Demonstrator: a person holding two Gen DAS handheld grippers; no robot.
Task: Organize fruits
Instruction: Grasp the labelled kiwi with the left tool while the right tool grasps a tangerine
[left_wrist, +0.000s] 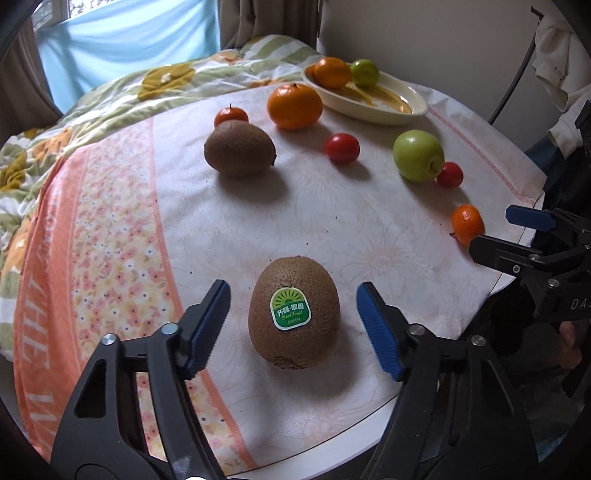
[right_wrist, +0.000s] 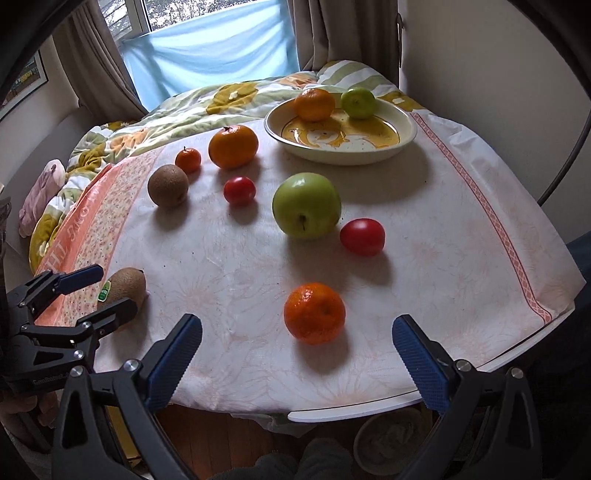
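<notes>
- Two tongs work over a round desk (right_wrist: 369, 410) covered by a pale floral cloth (right_wrist: 424, 229), with fruit scattered across it
- Left tongs (left_wrist: 293, 325), lower centre of the left wrist view: the blue pads stand on either side of the stickered kiwi (left_wrist: 294, 314) with a gap on each side, not touching it; the jaws are part open
- The stickered kiwi lies on the cloth near the desk's front edge, its green label facing up; in the right wrist view it appears at lower left (right_wrist: 125, 286), between the left tongs' fingers
- Right tongs (right_wrist: 297, 358), bottom of the right wrist view: the jaws are spread wide and grip nothing; a small mandarin (right_wrist: 314, 313) lies on the cloth just above the gap between them
- Plate (right_wrist: 404, 140), upper right of the right wrist view: a cream dish holding one mandarin (right_wrist: 314, 104) and one small green apple (right_wrist: 358, 102) at its far rim
- Loose fruit in the middle of the frame: a large green apple (right_wrist: 306, 210) with a red tomato (right_wrist: 362, 236) just beside it, a second tomato (right_wrist: 239, 190), a second kiwi (right_wrist: 168, 185), a large mandarin (right_wrist: 233, 146) and a tiny mandarin (right_wrist: 188, 159)
- A bed with a flowered quilt (right_wrist: 155, 114) lies beyond the desk, below a window with a blue curtain (right_wrist: 210, 55)
</notes>
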